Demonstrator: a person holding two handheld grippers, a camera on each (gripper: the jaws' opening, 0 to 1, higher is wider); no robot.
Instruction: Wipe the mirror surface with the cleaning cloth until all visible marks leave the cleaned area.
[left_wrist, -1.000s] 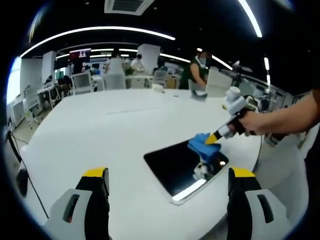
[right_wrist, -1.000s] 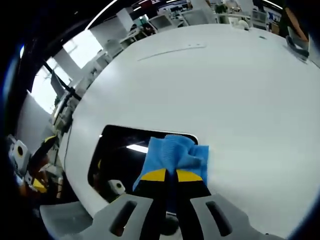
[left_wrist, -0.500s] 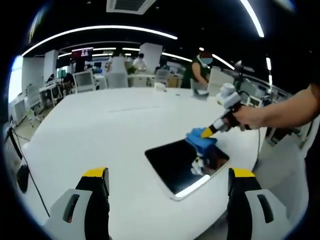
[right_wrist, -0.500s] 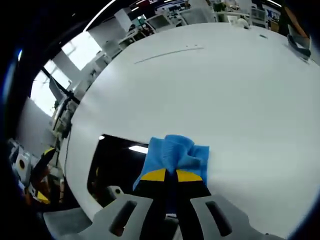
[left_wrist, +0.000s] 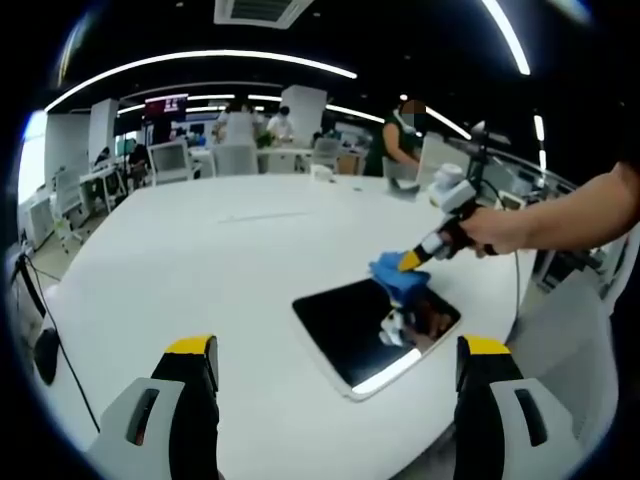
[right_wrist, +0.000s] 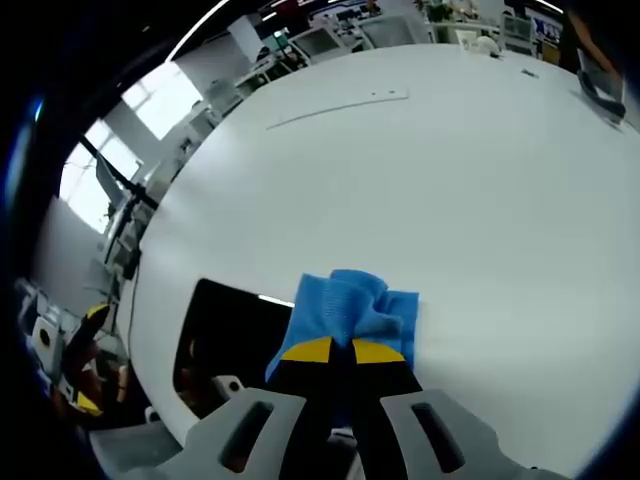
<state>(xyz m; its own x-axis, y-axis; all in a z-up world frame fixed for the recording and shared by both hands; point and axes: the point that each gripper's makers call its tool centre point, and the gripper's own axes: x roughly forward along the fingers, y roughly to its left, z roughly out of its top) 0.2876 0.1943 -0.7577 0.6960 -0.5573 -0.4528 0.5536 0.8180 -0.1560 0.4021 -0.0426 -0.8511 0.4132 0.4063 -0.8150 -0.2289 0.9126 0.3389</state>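
A dark rectangular mirror (left_wrist: 372, 329) lies flat on the white table (left_wrist: 200, 260), right of centre in the left gripper view. My right gripper (right_wrist: 342, 352) is shut on a blue cleaning cloth (right_wrist: 350, 308), pressed at the mirror's far edge (right_wrist: 225, 330). In the left gripper view, that gripper (left_wrist: 410, 263) comes in from the right, held by a hand (left_wrist: 500, 232), with the cloth (left_wrist: 398, 276) under its yellow tips. My left gripper (left_wrist: 338, 348) stands open near the table's front edge, short of the mirror, with nothing between its fingers.
The large white table stretches far beyond the mirror. A small folded object (left_wrist: 397, 184) sits at its far side, where a person (left_wrist: 392, 145) stands. Chairs and desks (left_wrist: 165, 160) fill the office behind. A cable (left_wrist: 40, 320) hangs off the table's left edge.
My right gripper has slid the blue cloth across the mirror toward its far edge. The left gripper has barely moved.
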